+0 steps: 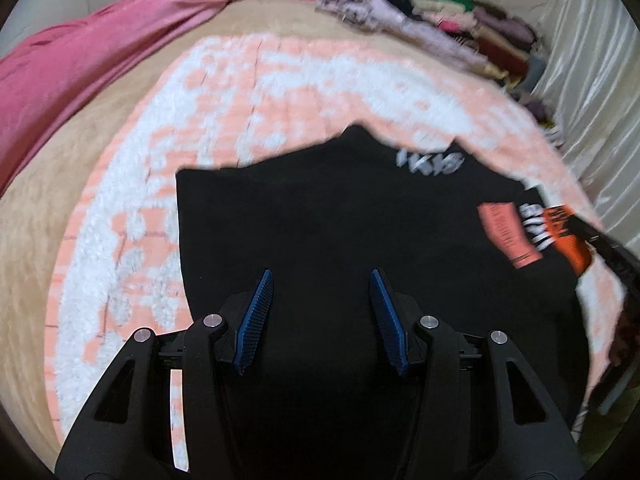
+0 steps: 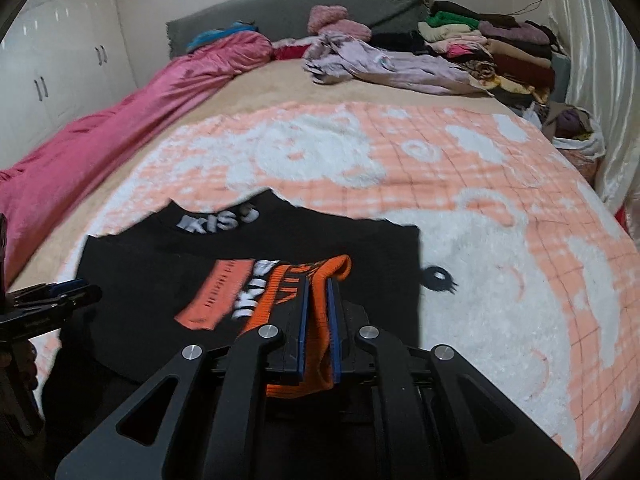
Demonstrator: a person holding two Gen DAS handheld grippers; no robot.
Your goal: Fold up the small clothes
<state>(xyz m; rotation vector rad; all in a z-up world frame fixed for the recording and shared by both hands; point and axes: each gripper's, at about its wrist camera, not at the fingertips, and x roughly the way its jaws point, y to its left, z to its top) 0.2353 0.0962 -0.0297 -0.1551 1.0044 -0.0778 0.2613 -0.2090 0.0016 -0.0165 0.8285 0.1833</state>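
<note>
A black garment with white lettering and orange patches lies on a pink-and-white fluffy blanket. It also shows in the right wrist view. My left gripper is open and hovers over the black cloth, holding nothing. My right gripper is shut on an orange ribbed part of the garment, folded over the black cloth. The right gripper also shows at the right edge of the left wrist view, and the left gripper at the left edge of the right wrist view.
A pink quilt lies along the bed's left side. A lilac garment and a stack of folded clothes sit at the far right by the grey headboard. A satin curtain hangs on the right. White wardrobes stand left.
</note>
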